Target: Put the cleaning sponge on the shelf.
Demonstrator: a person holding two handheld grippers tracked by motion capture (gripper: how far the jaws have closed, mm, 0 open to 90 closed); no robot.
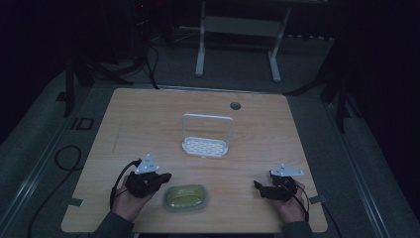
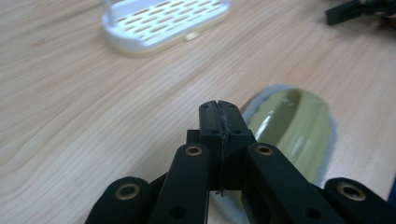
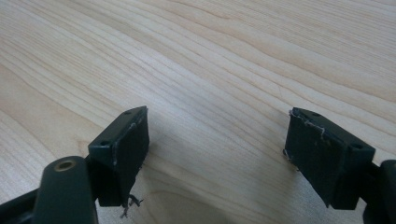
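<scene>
The green dish (image 1: 186, 197) sits at the near edge of the table (image 1: 148, 114), just beside the left gripper (image 1: 166, 176). That gripper's jaws are pressed together with nothing in them. The right gripper (image 1: 257, 185) has its jaws wide apart over bare wood. The white rack (image 1: 205, 146) stands farther back. To pick up the dish, open the left jaws first, then grab its rim gently.
</scene>
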